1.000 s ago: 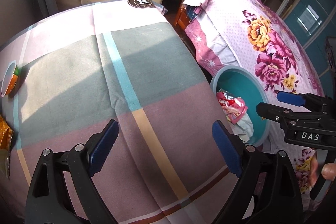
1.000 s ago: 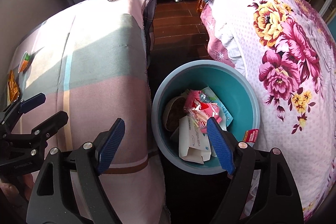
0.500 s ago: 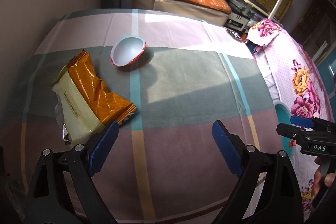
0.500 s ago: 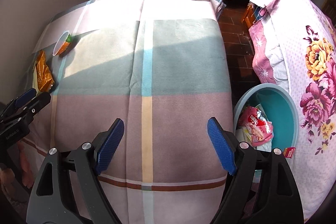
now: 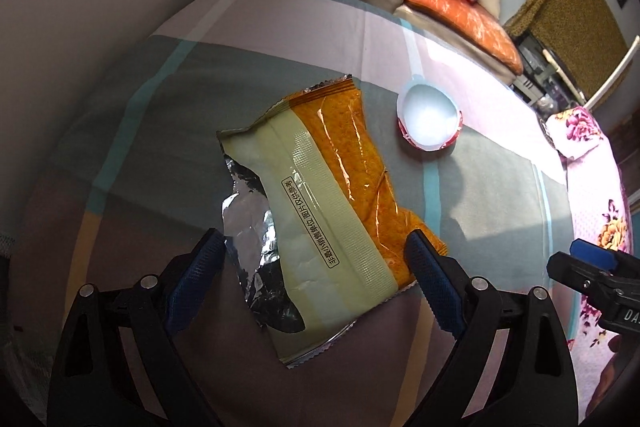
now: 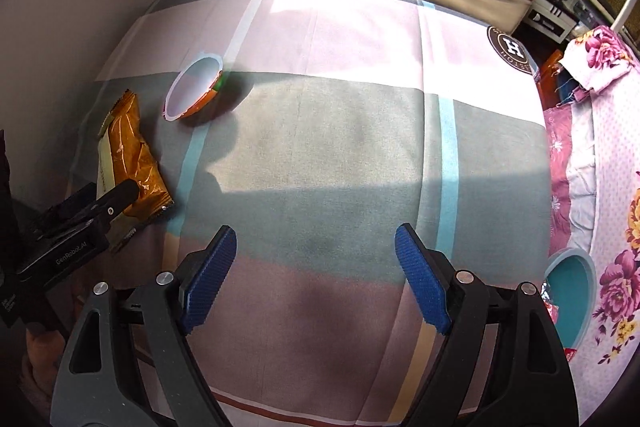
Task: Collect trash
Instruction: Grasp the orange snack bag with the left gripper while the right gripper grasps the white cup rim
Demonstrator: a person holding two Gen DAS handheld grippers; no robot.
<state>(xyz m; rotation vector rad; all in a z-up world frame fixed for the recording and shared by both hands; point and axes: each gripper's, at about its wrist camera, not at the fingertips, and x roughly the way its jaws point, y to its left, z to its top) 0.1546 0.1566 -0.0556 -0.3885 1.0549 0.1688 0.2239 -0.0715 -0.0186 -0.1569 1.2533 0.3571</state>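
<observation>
The torn orange wrapper, light, crinkly and slippery, lies flat between the spread left claw, best pinched at its crimped edge; right claw spread, empty.

Two pieces of trash lay on the table: one torn snack wrapper, orange and cream with foil inside, and one empty cup tipped on its side at about two o'clock from the wrapper. One teal bin stood off the table's edge at four o'clock in the right view. Two tools were in view, one left tool and one right tool, each with two blue-padded fingers.
</observation>
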